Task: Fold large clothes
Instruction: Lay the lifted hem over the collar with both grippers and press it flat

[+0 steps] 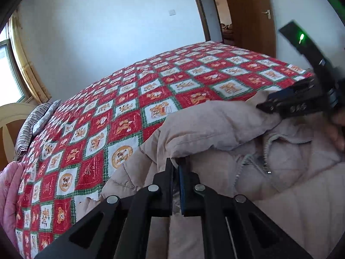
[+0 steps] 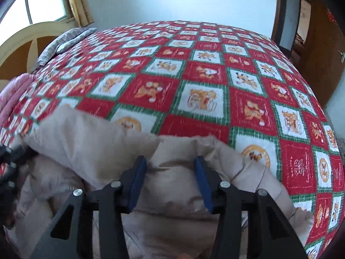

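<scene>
A beige padded jacket [image 1: 215, 125] with a zip [image 1: 265, 151] lies on the bed near its front edge; it also shows in the right wrist view [image 2: 168, 194]. My left gripper [image 1: 177, 161] is shut on a fold of the jacket's fabric. My right gripper [image 2: 170, 161] is open, its blue pads [image 2: 138, 181] astride a puffy fold of the jacket. The right gripper also shows in the left wrist view [image 1: 289, 103], over the jacket's far edge.
The bed carries a red, white and green patterned cover [image 2: 194, 82]. A striped pillow [image 1: 34, 125] and a pink quilt [image 1: 8, 194] lie at the left by the headboard [image 2: 28, 41]. A wooden door [image 1: 248, 15] stands at the right.
</scene>
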A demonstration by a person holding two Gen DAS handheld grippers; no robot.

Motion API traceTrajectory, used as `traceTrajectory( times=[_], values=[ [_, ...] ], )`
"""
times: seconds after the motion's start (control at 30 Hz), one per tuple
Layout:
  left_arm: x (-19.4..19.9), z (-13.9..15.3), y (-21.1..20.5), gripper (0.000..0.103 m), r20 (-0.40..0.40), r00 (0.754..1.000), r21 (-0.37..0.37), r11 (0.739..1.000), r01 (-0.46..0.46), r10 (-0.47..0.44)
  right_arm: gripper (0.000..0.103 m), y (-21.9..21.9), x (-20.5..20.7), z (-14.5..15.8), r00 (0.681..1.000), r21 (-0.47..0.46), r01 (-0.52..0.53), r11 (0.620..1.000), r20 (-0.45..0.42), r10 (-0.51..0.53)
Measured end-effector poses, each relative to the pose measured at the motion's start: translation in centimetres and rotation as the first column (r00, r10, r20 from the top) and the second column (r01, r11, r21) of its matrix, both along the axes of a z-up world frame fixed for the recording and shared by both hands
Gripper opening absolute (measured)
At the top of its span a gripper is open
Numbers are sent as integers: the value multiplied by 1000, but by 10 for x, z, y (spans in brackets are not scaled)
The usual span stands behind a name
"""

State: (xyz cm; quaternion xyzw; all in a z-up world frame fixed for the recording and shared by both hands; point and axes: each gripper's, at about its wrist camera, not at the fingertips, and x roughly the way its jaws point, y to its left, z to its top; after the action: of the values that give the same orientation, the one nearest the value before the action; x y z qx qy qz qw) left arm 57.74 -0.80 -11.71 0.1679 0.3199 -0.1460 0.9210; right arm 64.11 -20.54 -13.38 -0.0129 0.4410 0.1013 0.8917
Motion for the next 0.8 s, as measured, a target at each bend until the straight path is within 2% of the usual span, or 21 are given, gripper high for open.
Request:
traceTrajectory(
  times=[0.1,0.13,0.17,0.2,0.23,0.27,0.33,0.4,0.47,0.57,0.63,0.8],
  values=[
    [-6,26,3,9,38,999,-101,995,-15,19,50,-3,-10,-8,1000,8,-3,1000,5,3],
    [-3,34,1,19,41,999,-142,990,-24,30,50,-3,-11,-10,1000,10,-1,1000,7,1],
    [3,43,-1,44,52,997,-182,982,-42,52,50,-4,-11,-11,1000,11,2,1000,8,-2],
    [10,50,-4,62,73,993,-198,978,-72,88,50,-4,-12,-12,1000,10,4,1000,9,-4],
    [17,56,-10,90,103,985,-200,973,-115,137,50,-2,-13,-12,1000,7,5,1000,8,-5],
    [25,59,-16,94,132,976,-202,969,-144,173,50,0,-14,-13,1000,-1,3,1000,6,-3],
    [48,54,-31,94,129,978,-188,972,-138,163,51,4,-16,-14,1000,-27,-10,1000,1,10],
    [71,31,-49,94,61,986,-75,986,-149,153,50,5,-20,-13,1000,-46,-18,999,6,19],
    [80,0,-62,94,9,987,39,987,-159,159,50,-3,-27,-5,1000,-20,1,1000,30,0],
    [78,-39,-64,94,-52,988,105,985,-139,145,50,-16,-37,12,992,38,46,998,119,-50],
    [77,-49,-58,94,-65,985,89,984,-152,158,50,-21,-35,14,986,45,75,996,146,-80],
    [84,-56,-47,94,-114,980,12,987,-160,161,50,-19,-16,-13,996,19,80,997,37,-81]
  ],
)
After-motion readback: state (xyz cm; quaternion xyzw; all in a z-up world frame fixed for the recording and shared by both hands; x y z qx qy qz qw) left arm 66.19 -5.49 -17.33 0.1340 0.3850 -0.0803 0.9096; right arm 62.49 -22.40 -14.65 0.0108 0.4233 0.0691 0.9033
